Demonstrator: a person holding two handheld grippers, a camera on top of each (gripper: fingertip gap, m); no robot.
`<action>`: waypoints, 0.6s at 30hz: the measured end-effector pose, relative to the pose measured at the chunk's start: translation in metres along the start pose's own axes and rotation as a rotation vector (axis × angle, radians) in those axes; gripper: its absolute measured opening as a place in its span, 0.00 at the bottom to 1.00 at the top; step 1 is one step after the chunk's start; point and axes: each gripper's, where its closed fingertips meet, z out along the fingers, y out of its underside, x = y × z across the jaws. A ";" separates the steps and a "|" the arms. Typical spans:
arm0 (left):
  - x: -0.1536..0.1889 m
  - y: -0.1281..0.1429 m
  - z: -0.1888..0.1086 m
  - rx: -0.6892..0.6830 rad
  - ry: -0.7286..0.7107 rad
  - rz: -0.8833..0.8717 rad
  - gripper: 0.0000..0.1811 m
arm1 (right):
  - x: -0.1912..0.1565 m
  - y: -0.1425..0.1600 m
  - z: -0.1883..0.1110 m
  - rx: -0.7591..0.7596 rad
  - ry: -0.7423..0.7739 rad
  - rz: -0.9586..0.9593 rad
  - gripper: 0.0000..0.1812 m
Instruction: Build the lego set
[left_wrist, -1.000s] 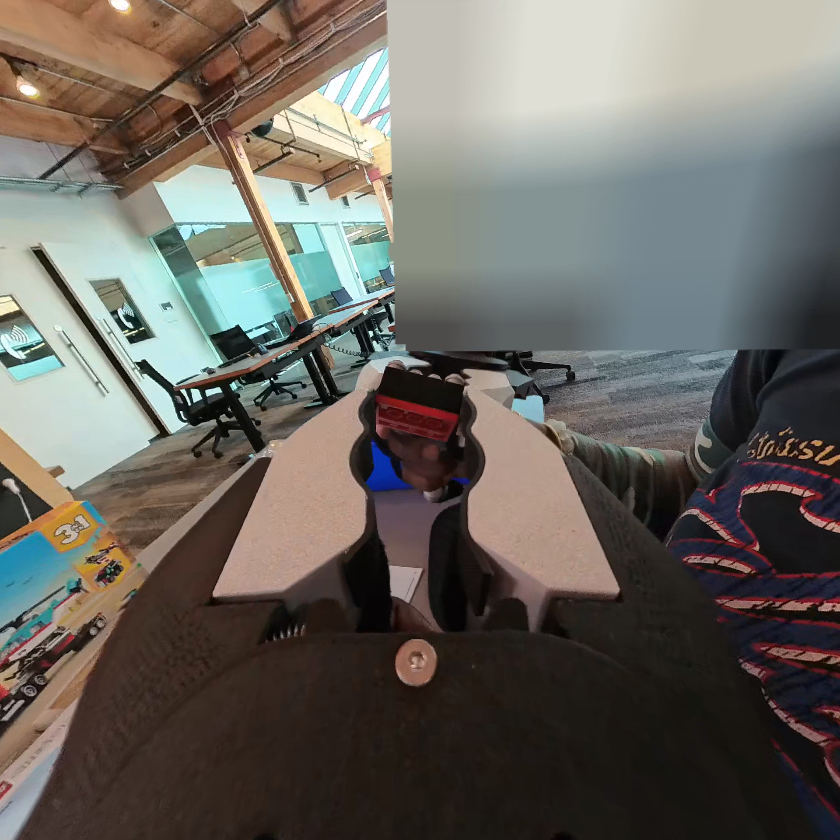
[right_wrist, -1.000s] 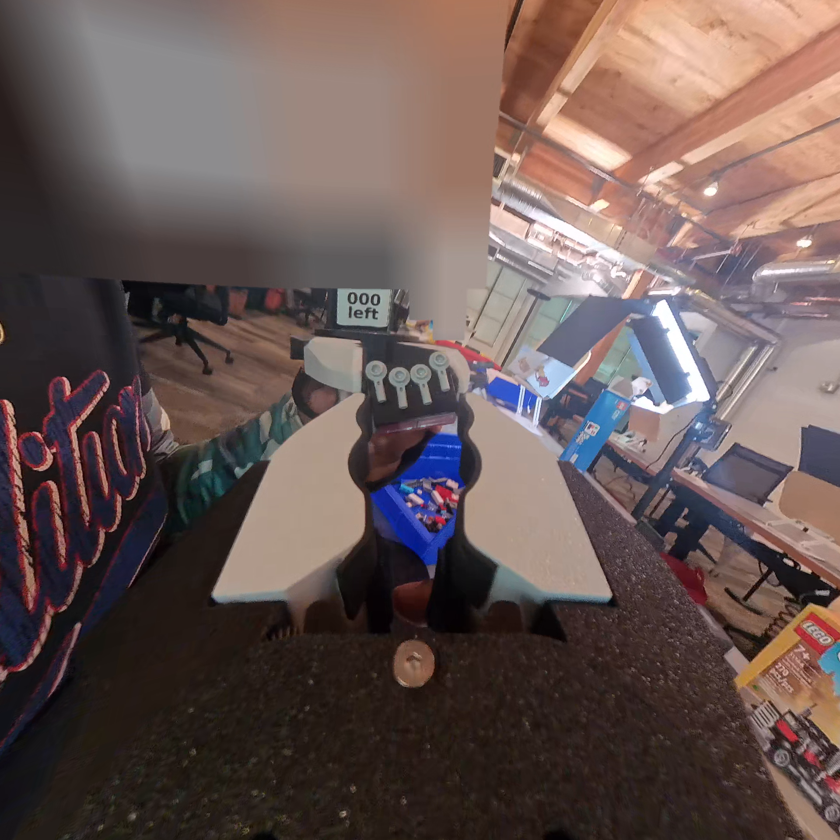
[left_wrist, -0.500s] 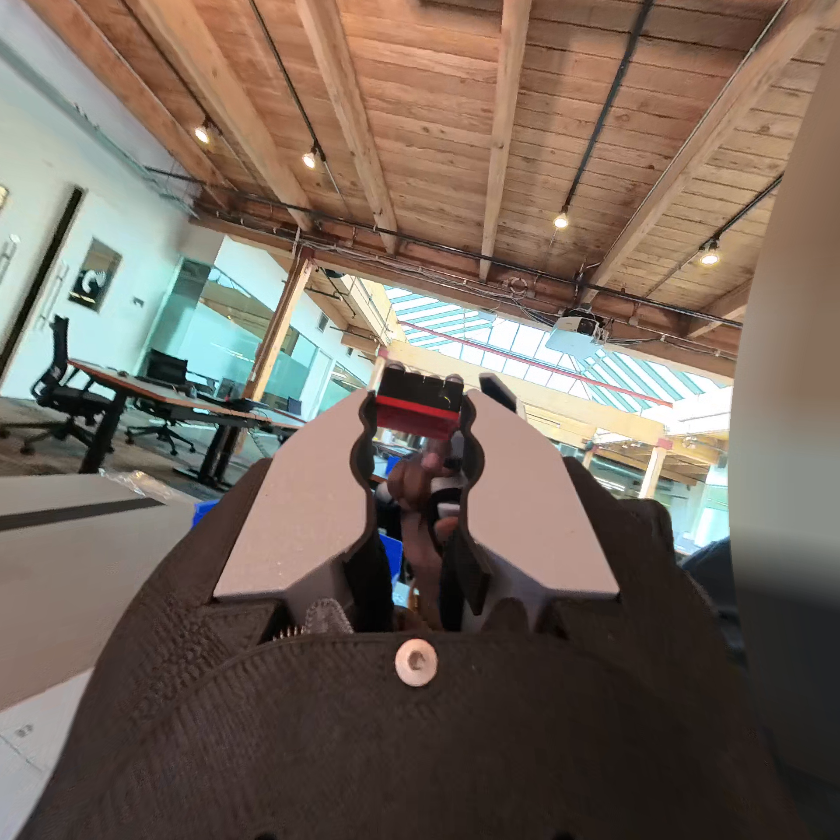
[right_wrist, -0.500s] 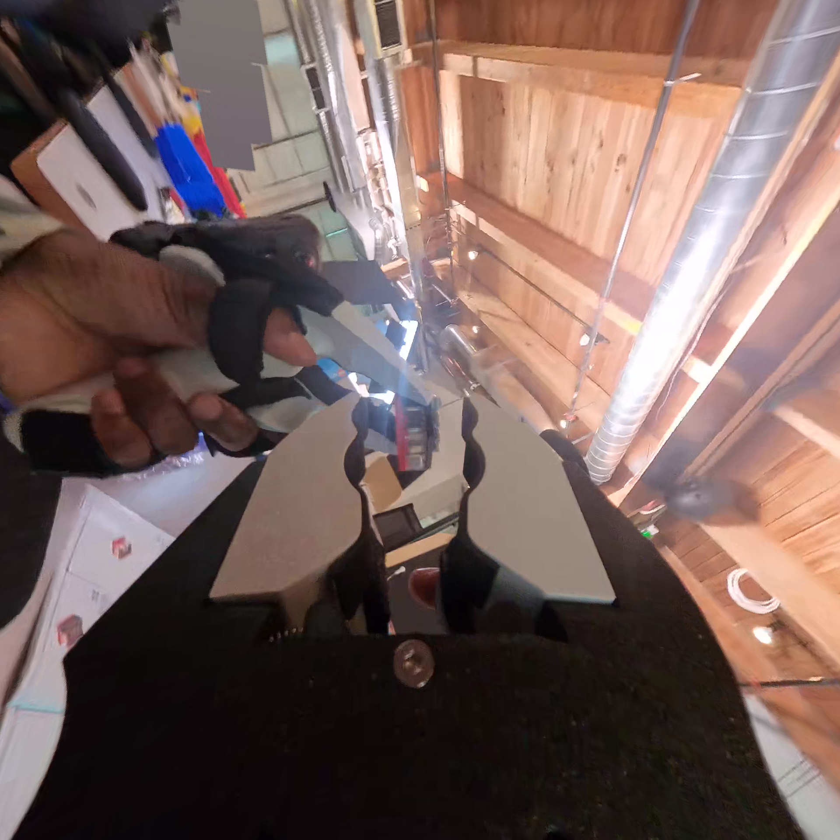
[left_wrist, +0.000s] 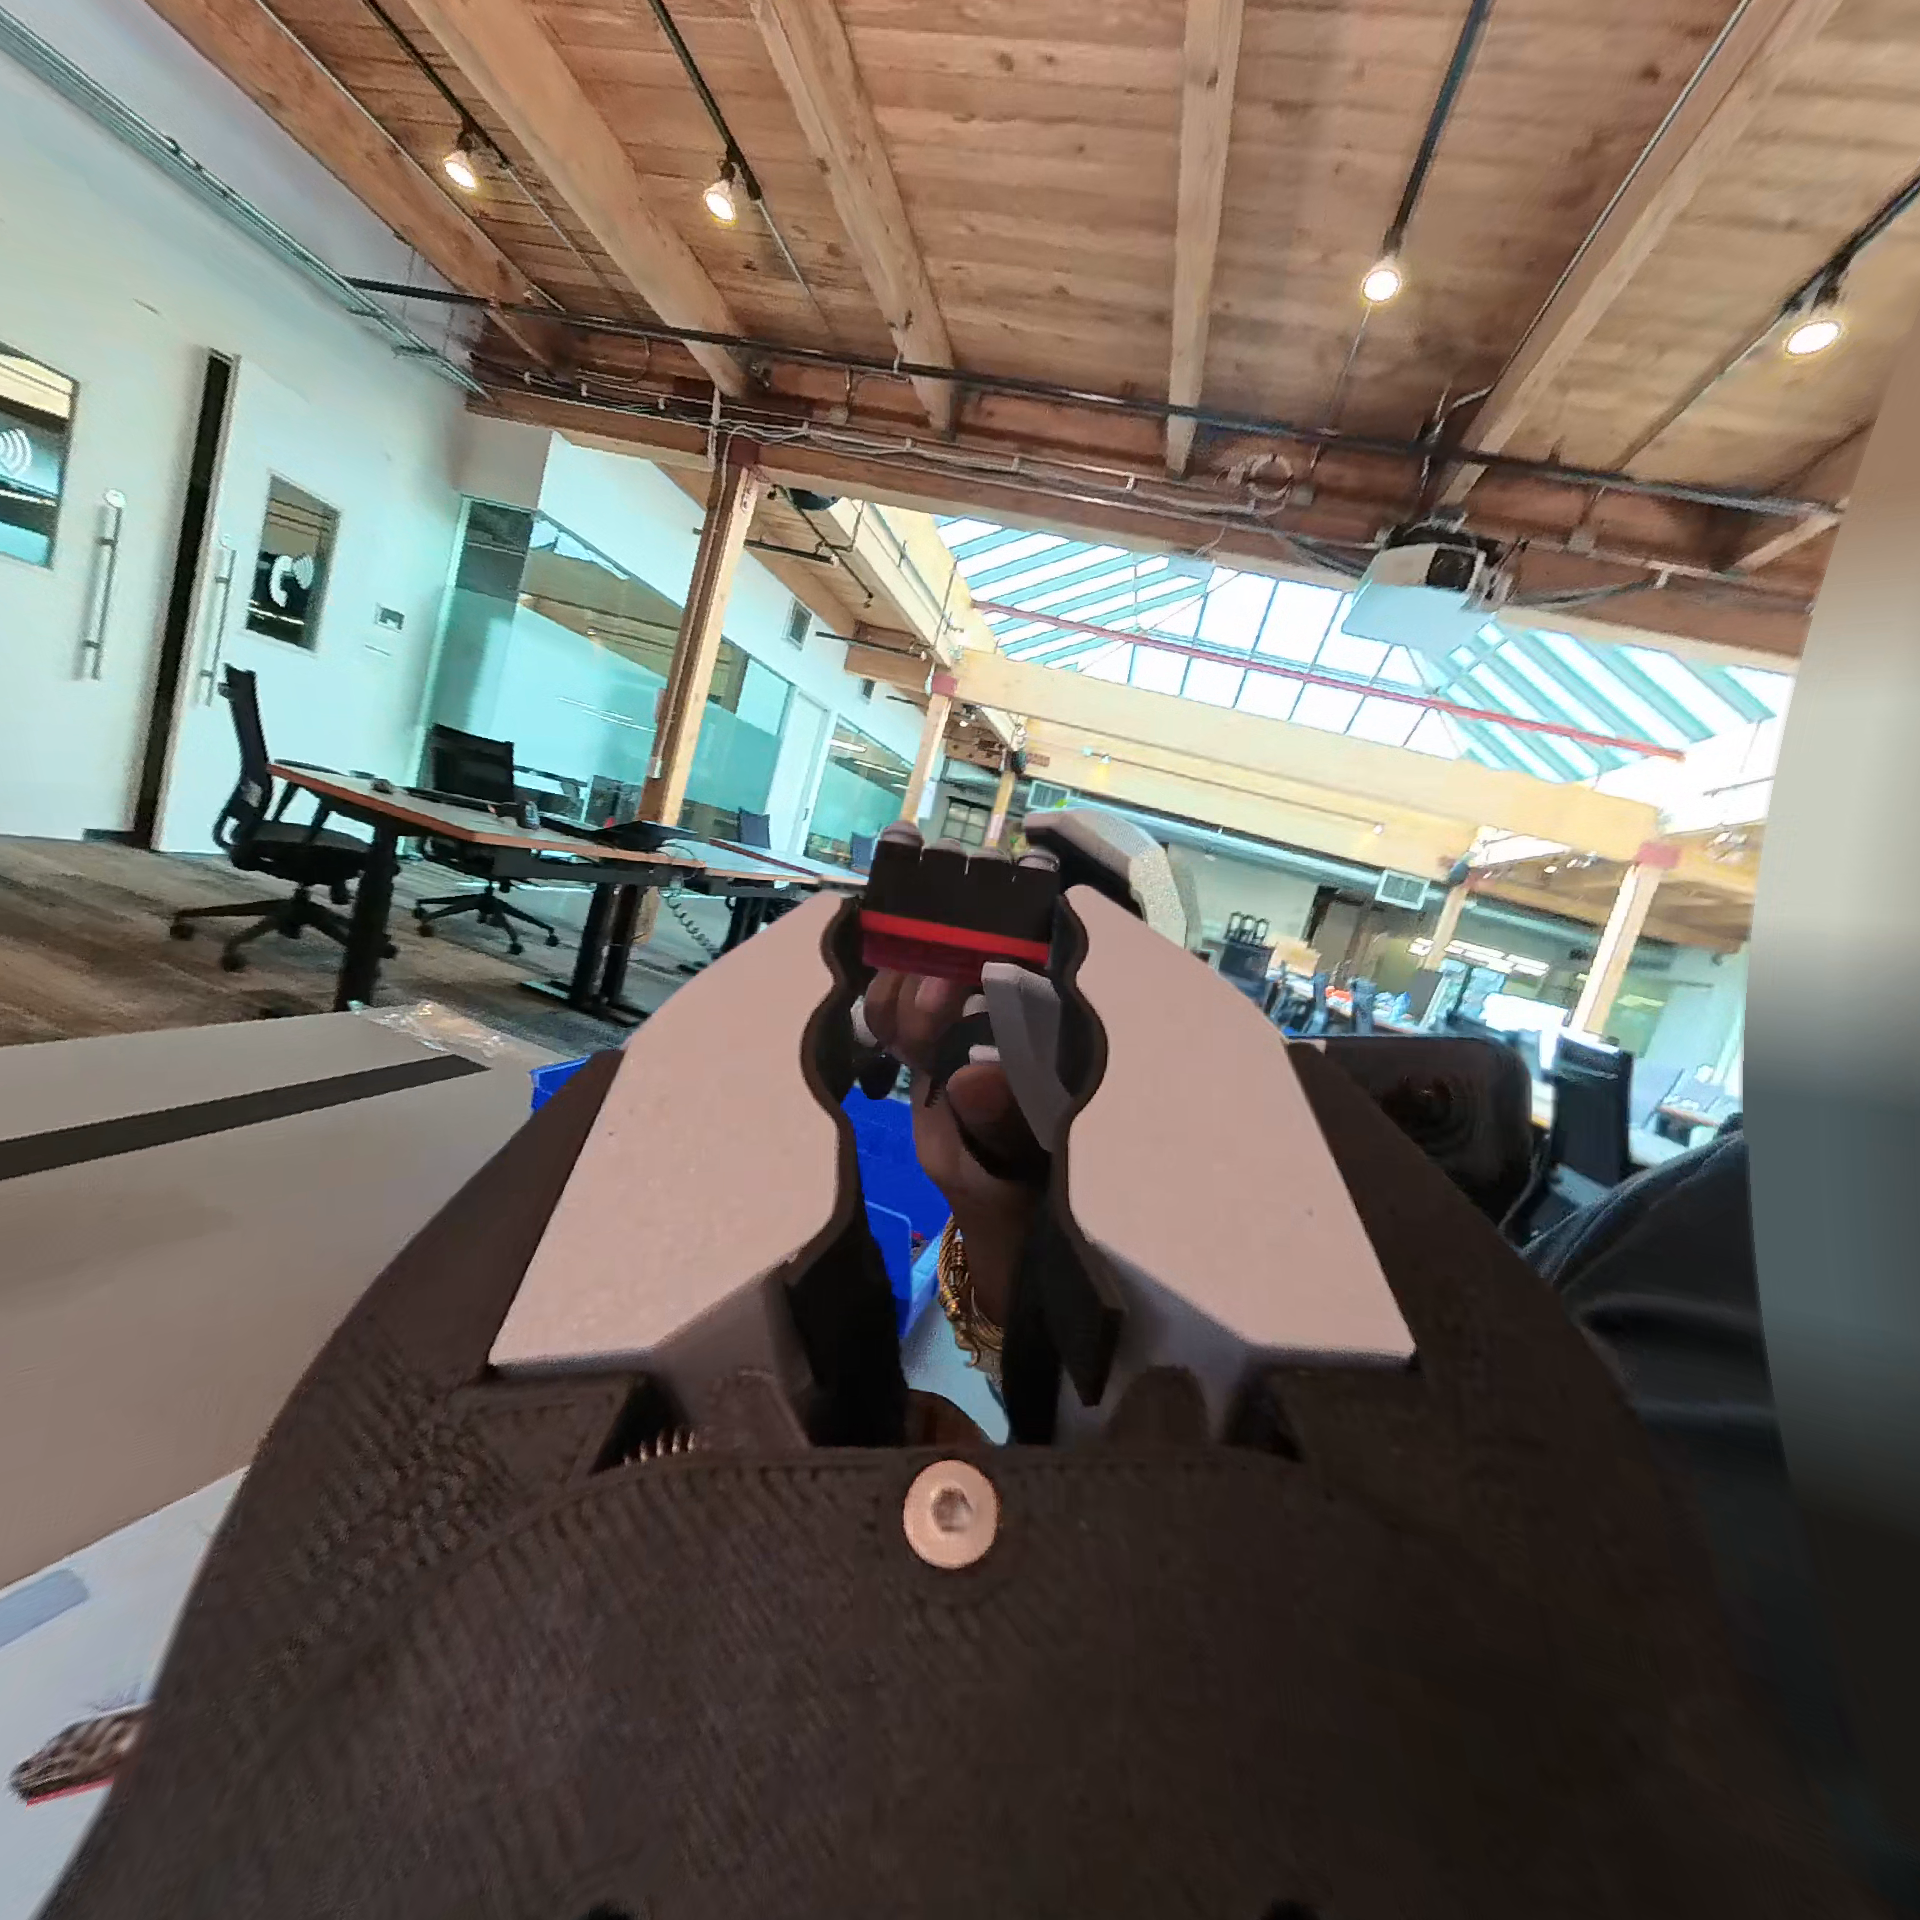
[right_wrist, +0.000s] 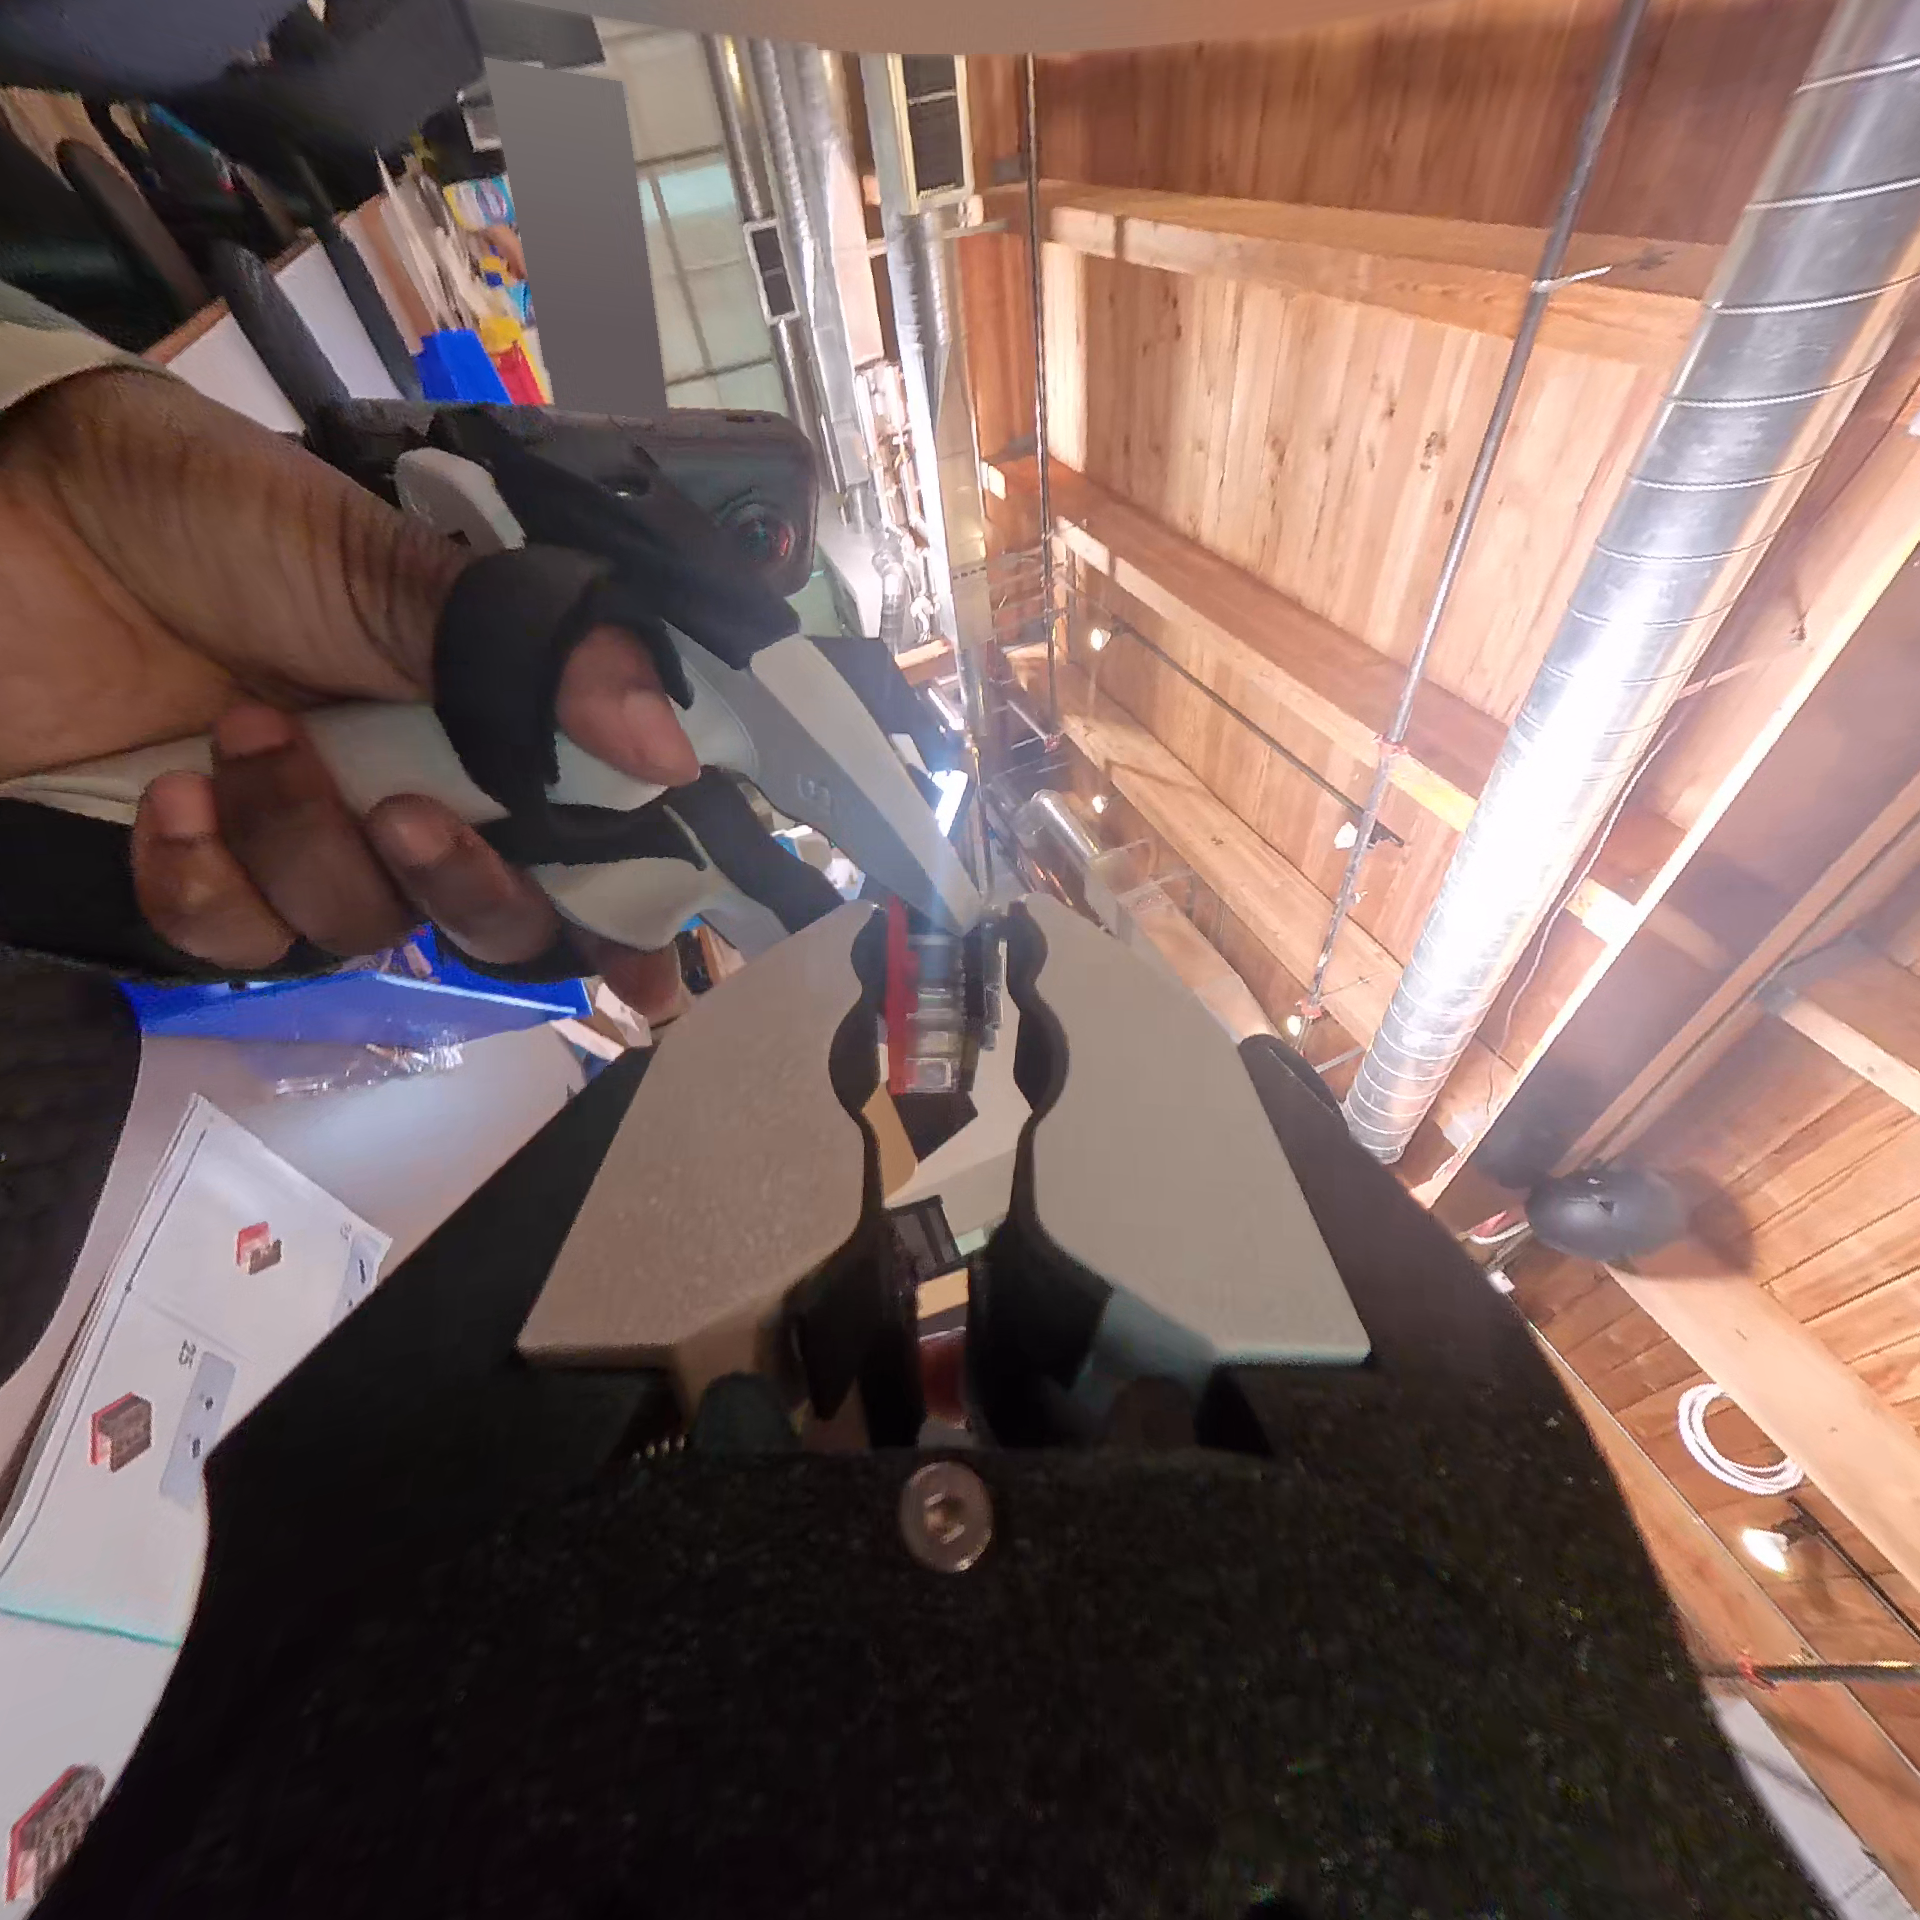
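A small black and red lego assembly (left_wrist: 958, 914) sits between the tips of my left gripper (left_wrist: 958, 935), which is shut on it and holds it up in the air. My right gripper (right_wrist: 935, 987) is rolled on its side and closes on the same assembly (right_wrist: 930, 997) from the other side, where light grey and clear parts show. One of the right gripper's fingers (left_wrist: 1107, 868) shows behind the assembly in the left wrist view. The left gripper's finger (right_wrist: 862, 790) reaches the assembly in the right wrist view, with a person's hand (right_wrist: 208, 623) on its handle.
A grey table (left_wrist: 208, 1195) lies below on the left, with a blue parts bin (left_wrist: 883, 1143) on it. The open instruction booklet (right_wrist: 208, 1351) and the blue bin (right_wrist: 343, 1003) show in the right wrist view. Wooden ceiling beams and a metal duct (right_wrist: 1621, 582) are overhead. Less than 4 cm separates the two grippers' tips.
Both grippers have tilted upward with the assembly between them. The right gripper has rolled onto its side and its fingers have drawn in on the assembly since half a second ago.
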 end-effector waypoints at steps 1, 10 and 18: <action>0.001 0.000 0.000 -0.007 -0.005 0.018 0.19 | 0.000 -0.001 0.000 0.010 0.006 0.003 0.12; -0.010 0.009 -0.003 -0.119 -0.063 0.088 0.19 | -0.010 0.010 -0.002 -0.008 -0.027 -0.010 0.12; -0.015 0.006 -0.002 -0.051 0.048 0.073 0.19 | -0.008 0.012 0.000 0.000 -0.025 0.064 0.13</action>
